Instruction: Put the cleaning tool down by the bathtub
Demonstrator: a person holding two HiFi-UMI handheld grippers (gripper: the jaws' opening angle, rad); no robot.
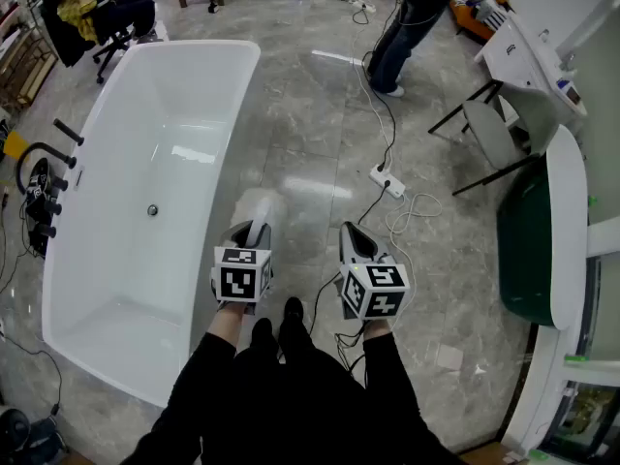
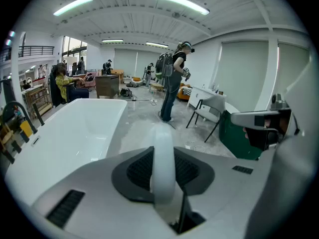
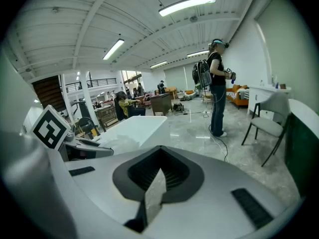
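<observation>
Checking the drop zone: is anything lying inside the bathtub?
No, the bathtub interior is bare white in the head view, with only its drain visible.

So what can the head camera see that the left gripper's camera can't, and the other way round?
Only the head view: the drain in the tub floor, the power strip on the floor, and the wearer's legs.
Only the left gripper view: the ceiling lights, and a close look at the left gripper closed on the tool, a white handle.
Both: the bathtub, the standing person and the chair.
</observation>
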